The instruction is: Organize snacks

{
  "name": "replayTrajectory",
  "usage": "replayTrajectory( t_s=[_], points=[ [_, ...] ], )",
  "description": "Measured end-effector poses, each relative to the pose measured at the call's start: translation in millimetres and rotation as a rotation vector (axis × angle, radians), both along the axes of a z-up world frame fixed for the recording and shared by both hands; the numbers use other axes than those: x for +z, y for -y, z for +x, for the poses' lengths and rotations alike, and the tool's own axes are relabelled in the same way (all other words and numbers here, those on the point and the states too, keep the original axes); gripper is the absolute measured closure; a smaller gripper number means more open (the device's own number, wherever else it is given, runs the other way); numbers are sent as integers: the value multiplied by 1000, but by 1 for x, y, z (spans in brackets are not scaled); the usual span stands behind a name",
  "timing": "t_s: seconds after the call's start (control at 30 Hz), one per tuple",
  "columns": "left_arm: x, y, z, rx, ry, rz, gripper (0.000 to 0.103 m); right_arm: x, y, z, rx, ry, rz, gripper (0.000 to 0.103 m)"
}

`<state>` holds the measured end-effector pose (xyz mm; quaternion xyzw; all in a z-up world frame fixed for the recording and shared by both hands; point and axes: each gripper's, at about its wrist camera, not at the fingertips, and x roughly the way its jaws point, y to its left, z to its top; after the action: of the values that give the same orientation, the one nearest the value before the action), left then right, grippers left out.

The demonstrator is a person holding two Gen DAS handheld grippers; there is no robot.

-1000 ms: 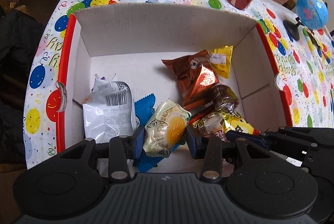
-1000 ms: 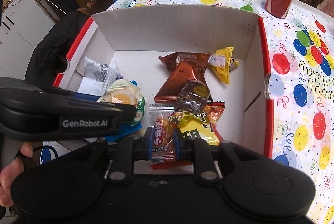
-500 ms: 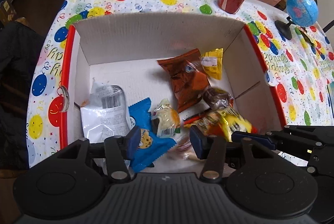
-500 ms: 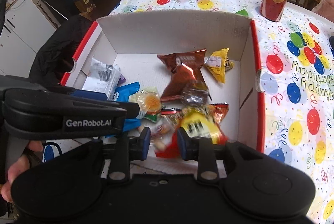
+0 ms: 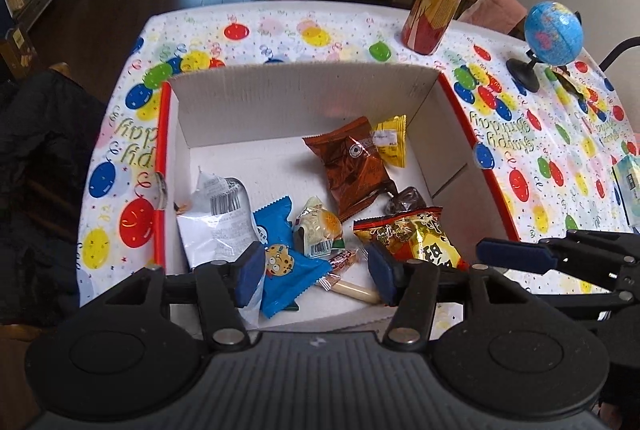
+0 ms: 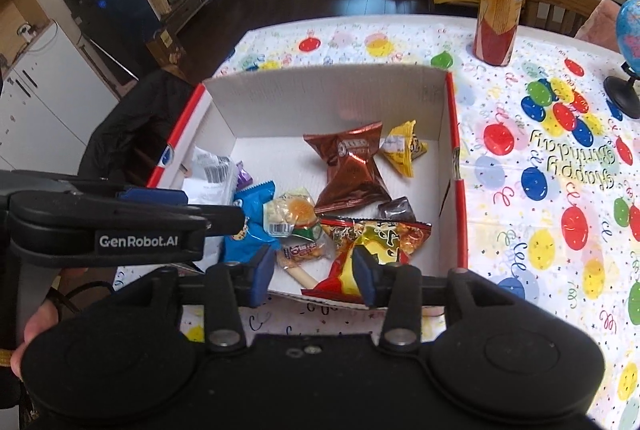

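Note:
A white cardboard box with red edges (image 5: pixel 304 101) (image 6: pixel 320 97) holds several snack packets: a brown bag (image 5: pixel 352 165) (image 6: pixel 350 169), a yellow packet (image 5: pixel 392 141) (image 6: pixel 402 149), a red-yellow bag (image 5: pixel 416 234) (image 6: pixel 372 234), a burger-print packet (image 5: pixel 320 230) (image 6: pixel 294 213), a blue cookie packet (image 5: pixel 284 266) (image 6: pixel 250 218), a white pouch (image 5: pixel 218 218) and a sausage stick (image 5: pixel 352 288) (image 6: pixel 300 272). My left gripper (image 5: pixel 316 276) is open and empty above the box's near edge. My right gripper (image 6: pixel 314 276) is open and empty beside it.
The box sits on a table with a balloon-print cloth (image 5: pixel 280 33) (image 6: pixel 540 169). A juice bottle (image 5: pixel 434 5) (image 6: pixel 498 9) stands behind the box. A small globe (image 5: pixel 552 33) stands at the right. A dark jacket (image 5: pixel 36 157) hangs at the table's left.
Both grippers opened, let go of their packets into the box, and pulled back and up. The burger-print packet and the sausage stick now lie on the box floor.

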<state>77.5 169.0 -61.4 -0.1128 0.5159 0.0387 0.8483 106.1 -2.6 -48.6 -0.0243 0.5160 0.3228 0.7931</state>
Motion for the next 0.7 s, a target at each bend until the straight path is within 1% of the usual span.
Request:
replayTrajectory(
  t_s=[0.1,0.17,0.2,0.27,0.3,0.37,0.47,0.5,0.63,0.67,0.7],
  points=[
    [7,-1,-8,-1,19,6,47,7,5,-6,-11,17,18,51],
    [12,-2,-13,-2,31,8,47,12,7,-10,-18,31,30,43],
    [14,-2,-16,-2,37,9,47,15,8,-12,-21,40,35,41],
    [18,-3,-21,-3,51,10,41,20,10,-17,-24,62,45,35],
    [21,-4,-24,-6,62,9,36,22,11,-19,-25,71,50,33],
    [25,-3,-29,-11,76,8,34,27,13,-23,-30,86,62,25],
    [31,-2,-37,-20,92,15,31,31,16,-28,-38,101,75,20],
    [32,-2,-40,-22,97,21,28,32,17,-29,-43,99,78,18],
    [36,-3,-48,-27,104,24,16,32,22,-32,-64,90,83,4],
    [37,-3,-51,-28,107,25,16,32,23,-34,-71,90,80,1],
    [37,-3,-53,-31,110,24,15,32,24,-36,-78,94,77,1]
  ],
)
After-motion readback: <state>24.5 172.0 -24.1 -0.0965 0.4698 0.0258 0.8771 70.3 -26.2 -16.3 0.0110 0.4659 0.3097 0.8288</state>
